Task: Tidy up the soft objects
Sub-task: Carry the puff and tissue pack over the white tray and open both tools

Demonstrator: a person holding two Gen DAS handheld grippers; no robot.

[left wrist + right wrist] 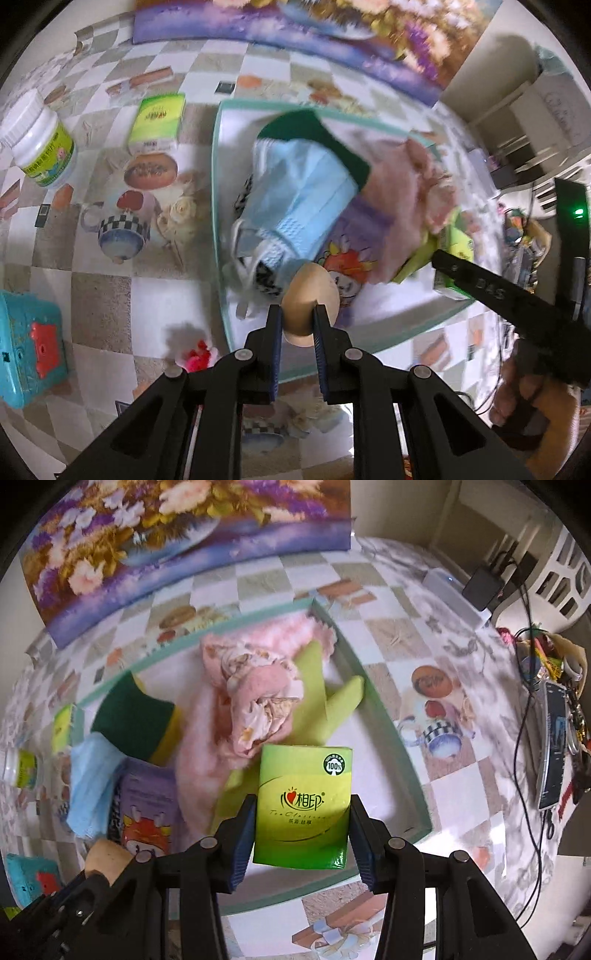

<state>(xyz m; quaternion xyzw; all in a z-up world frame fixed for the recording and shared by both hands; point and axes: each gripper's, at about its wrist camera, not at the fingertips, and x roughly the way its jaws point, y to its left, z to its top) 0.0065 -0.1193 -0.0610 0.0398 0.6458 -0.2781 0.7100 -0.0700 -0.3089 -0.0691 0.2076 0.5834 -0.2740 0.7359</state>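
Note:
A white tray with a teal rim [216, 155] [402, 760] holds soft things: a blue face mask [306, 184] [92, 775], a green and yellow sponge [314, 129] [136, 716], a pink cloth [402, 206] [255, 698], a purple printed pack [354, 236] [147, 805] and a light green cloth [321, 698]. My left gripper [298, 325] is shut on a beige round sponge [310, 295] over the tray's near edge. My right gripper [301, 834] is shut on a green tissue pack [304, 805] above the tray.
On the checkered tablecloth left of the tray are a second green tissue pack [157, 122], a white bottle with a green label [42, 147], a teal box [26, 350] and a small red and pink thing [195, 356]. Cables and clutter [550, 709] lie at the right.

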